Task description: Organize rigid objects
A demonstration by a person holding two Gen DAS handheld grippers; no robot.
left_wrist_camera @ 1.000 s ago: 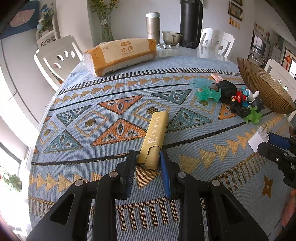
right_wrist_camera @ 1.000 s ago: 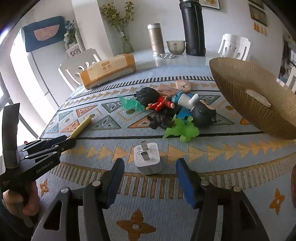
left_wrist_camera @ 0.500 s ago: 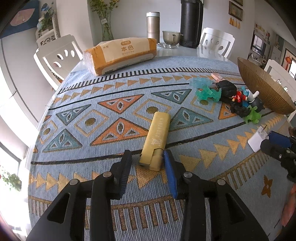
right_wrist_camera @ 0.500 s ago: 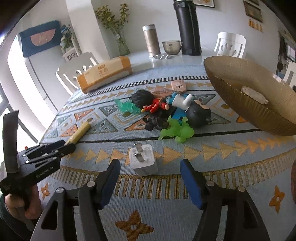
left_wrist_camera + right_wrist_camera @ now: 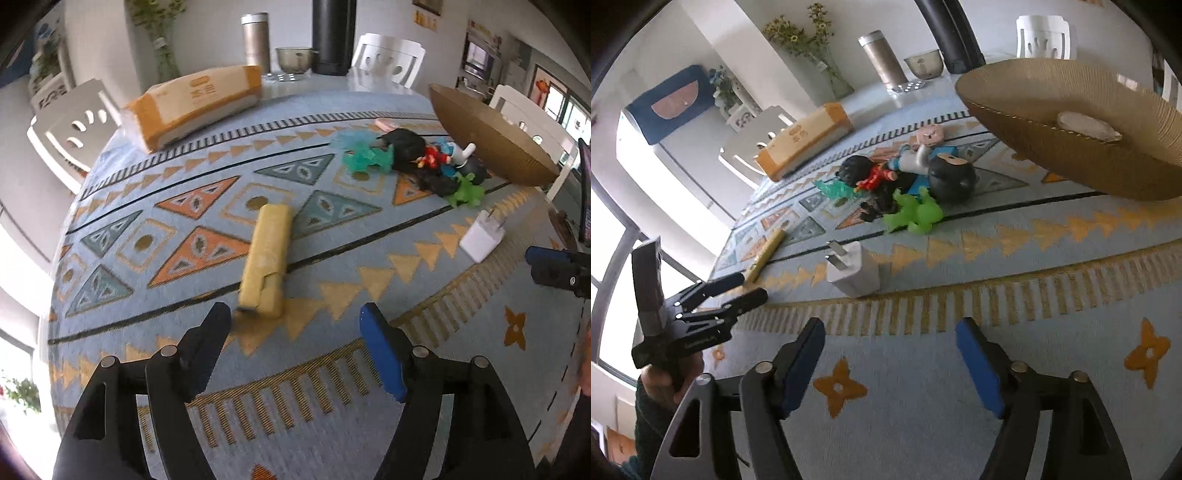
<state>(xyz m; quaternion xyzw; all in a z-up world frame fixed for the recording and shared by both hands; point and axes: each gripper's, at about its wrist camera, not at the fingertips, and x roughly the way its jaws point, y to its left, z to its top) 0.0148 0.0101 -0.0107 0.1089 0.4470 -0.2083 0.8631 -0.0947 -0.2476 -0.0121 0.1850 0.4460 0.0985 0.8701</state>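
A yellow box [image 5: 266, 258] lies flat on the patterned tablecloth [image 5: 184, 369]. Its near end sits just ahead of my left gripper [image 5: 295, 321], closer to the left finger. The jaws are opening and the pads do not touch the box. A white plug charger [image 5: 855, 271] stands on the cloth ahead of my right gripper [image 5: 890, 332], clear of the fingertips. Those jaws are also opening, with nothing between them. In the right wrist view the left gripper [image 5: 738, 290] points at the yellow box [image 5: 768, 247]. The charger [image 5: 482, 240] shows at the right of the left wrist view.
A heap of toy figures [image 5: 905, 184] lies beyond the charger, beside a big brown bowl [image 5: 1071, 158] holding one pale flat thing. Further back are a tissue pack [image 5: 195, 103], a steel flask [image 5: 256, 40], a black jug and white chairs. A hand [image 5: 668, 376] holds the left gripper.
My left jaws have opened off the yellow box, which now lies free on the cloth. My right jaws have spread wider, and that gripper has rolled and drawn back from the charger.
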